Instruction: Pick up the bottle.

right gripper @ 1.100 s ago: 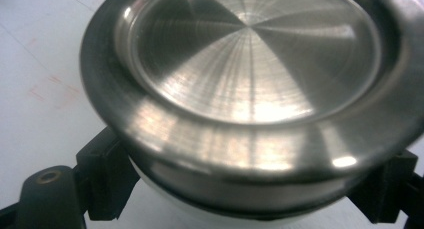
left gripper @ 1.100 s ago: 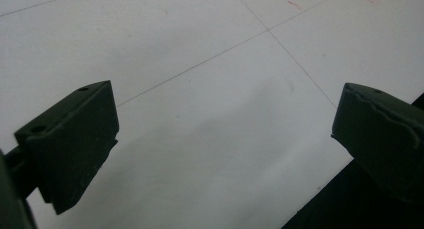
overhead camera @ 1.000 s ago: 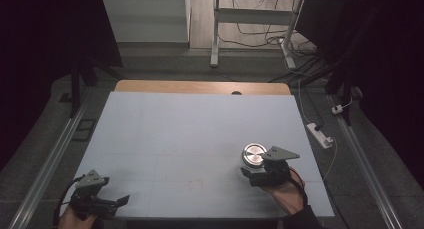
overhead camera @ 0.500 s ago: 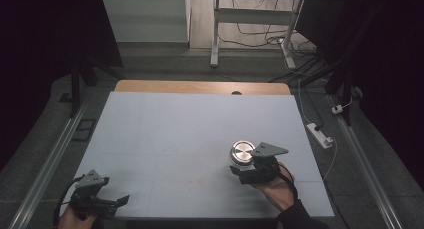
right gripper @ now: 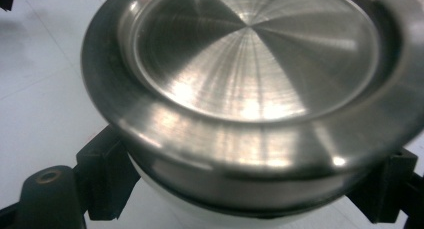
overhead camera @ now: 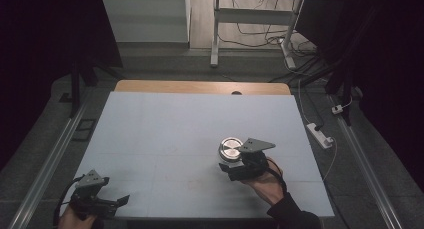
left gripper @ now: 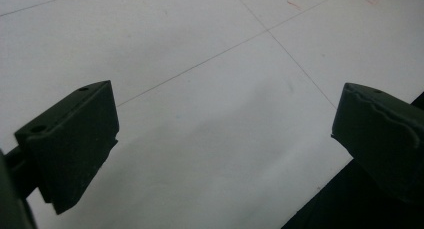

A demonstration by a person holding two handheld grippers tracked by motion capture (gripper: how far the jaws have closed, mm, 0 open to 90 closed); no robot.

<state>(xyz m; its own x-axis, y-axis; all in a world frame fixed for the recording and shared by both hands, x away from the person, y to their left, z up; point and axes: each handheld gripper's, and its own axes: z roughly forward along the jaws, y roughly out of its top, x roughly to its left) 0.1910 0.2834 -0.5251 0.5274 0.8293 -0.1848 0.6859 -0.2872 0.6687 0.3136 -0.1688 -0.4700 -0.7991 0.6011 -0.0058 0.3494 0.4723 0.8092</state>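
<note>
A person stands at the near edge of the white table (overhead camera: 165,134), a gripper in each hand. The right gripper (overhead camera: 239,165) sits right of centre and toward the near half of the table, clamped on a round container (overhead camera: 230,151) with a brushed steel lid. In the right gripper view the lid (right gripper: 255,64) looms large, its rim wide and shiny, and the two black jaws press against the white body (right gripper: 200,209) just below that rim, one on each side. The container stands upright, lid facing up. The left gripper (overhead camera: 107,203) rests at the near left corner of the table, well apart from the container. In the left gripper view its jaws stand wide apart with nothing between them, just bare white tabletop (left gripper: 210,114) crossed by thin lines.
</note>
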